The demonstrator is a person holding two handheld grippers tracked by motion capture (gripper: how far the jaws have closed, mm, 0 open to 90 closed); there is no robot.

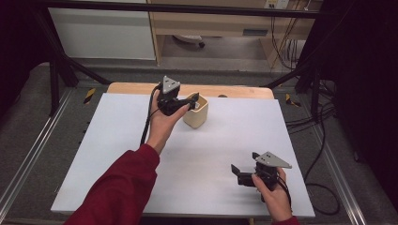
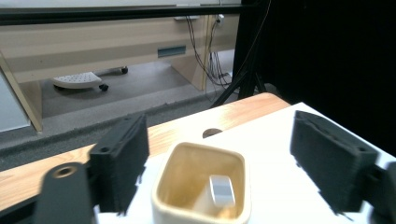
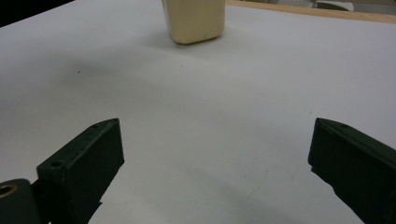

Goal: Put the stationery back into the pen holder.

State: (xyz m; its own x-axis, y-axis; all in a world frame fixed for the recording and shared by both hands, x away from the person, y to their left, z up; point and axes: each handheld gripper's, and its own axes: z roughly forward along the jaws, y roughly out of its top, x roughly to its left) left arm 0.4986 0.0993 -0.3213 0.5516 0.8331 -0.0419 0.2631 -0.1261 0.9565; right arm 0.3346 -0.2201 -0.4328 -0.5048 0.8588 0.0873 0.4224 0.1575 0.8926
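A cream square cup (image 1: pixel 197 116) stands upright at the back middle of the white table (image 1: pixel 112 150). In the left gripper view a small grey block (image 2: pixel 221 190) lies inside the cup (image 2: pixel 164 205). My left gripper (image 1: pixel 191 102) hovers at the cup's left rim, open; its pads (image 2: pixel 122 161) stand wide on either side above the cup, touching nothing. My right gripper (image 1: pixel 243 161) rests near the front right of the table, open and holding nothing. In the right gripper view the cup (image 3: pixel 194 21) stands far ahead of that gripper (image 3: pixel 215 144).
A wooden strip (image 1: pixel 131 88) with a small round hole (image 1: pixel 222 96) runs along the table's far edge. Black frame legs and cables (image 1: pixel 319 136) stand to the right. A red sleeve (image 1: pixel 122 187) crosses the front left.
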